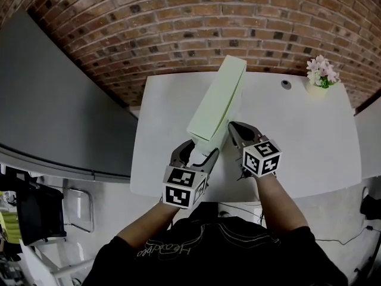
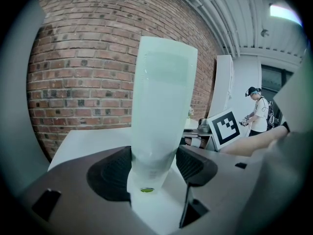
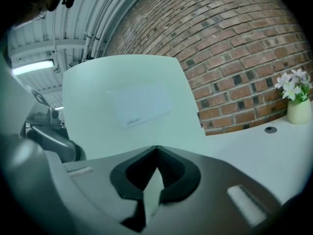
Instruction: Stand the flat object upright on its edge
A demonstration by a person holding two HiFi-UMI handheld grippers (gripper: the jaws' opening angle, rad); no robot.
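Observation:
A long, flat, pale green box (image 1: 217, 100) lies lengthwise over the white table (image 1: 309, 136), turned onto a narrow side with a broad face toward the right. My left gripper (image 1: 196, 151) is shut on its near end, and the left gripper view shows a pad on either side of the box's narrow face (image 2: 161, 106). My right gripper (image 1: 233, 127) is shut and empty, its tips close beside the box's broad face. The right gripper view shows that face (image 3: 127, 106) with a white label. I cannot tell whether the box's lower edge touches the table.
A small vase of pink and white flowers (image 1: 321, 76) stands at the table's far right corner beside a dark round cap (image 1: 286, 84). A brick wall (image 1: 178, 22) runs behind the table. A chair (image 1: 36, 213) stands at the lower left. A person (image 2: 257, 111) stands far off.

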